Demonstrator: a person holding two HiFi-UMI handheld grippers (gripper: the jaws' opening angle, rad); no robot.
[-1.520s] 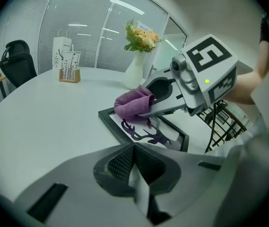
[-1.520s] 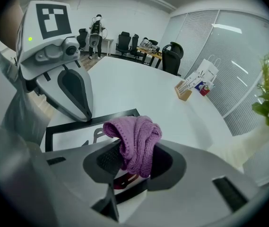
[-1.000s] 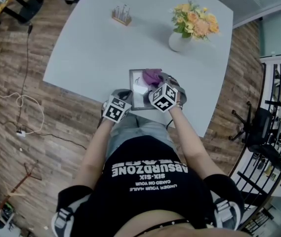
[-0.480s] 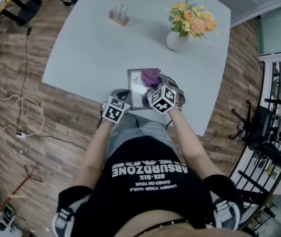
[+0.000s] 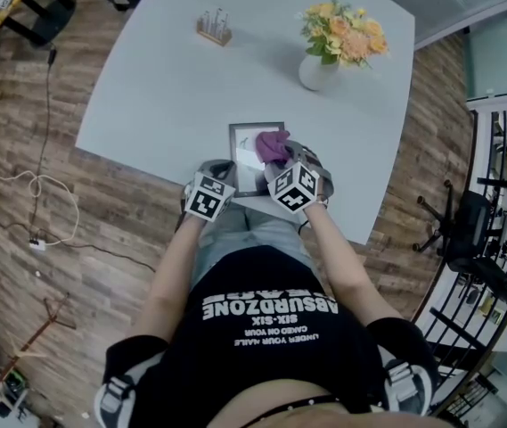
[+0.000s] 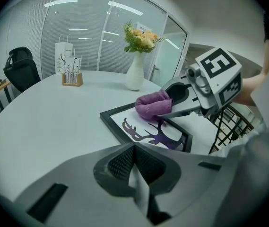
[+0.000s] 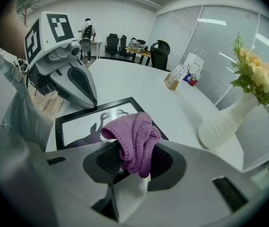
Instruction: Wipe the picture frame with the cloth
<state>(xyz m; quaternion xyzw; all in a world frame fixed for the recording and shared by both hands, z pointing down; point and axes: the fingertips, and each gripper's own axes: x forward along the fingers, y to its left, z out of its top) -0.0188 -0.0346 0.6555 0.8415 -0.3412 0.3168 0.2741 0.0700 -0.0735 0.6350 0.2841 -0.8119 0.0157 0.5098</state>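
Right gripper view: the right gripper [image 7: 127, 167] has its fingers clamped on the purple cloth [image 7: 135, 136], bunched over the picture frame [image 7: 77, 126] lying flat on the tabletop [image 7: 125, 79]. The left gripper [image 6: 136, 174] has its fingers closed on nothing, probably steadying the frame's near edge.

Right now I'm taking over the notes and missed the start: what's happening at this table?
A person works with a gripper in each hand. The right gripper is shut on a purple cloth and holds it down on the picture frame, which lies flat near the edge of the table; the wiping looks under way. The left gripper, jaws together and empty, sits by the frame's near side.
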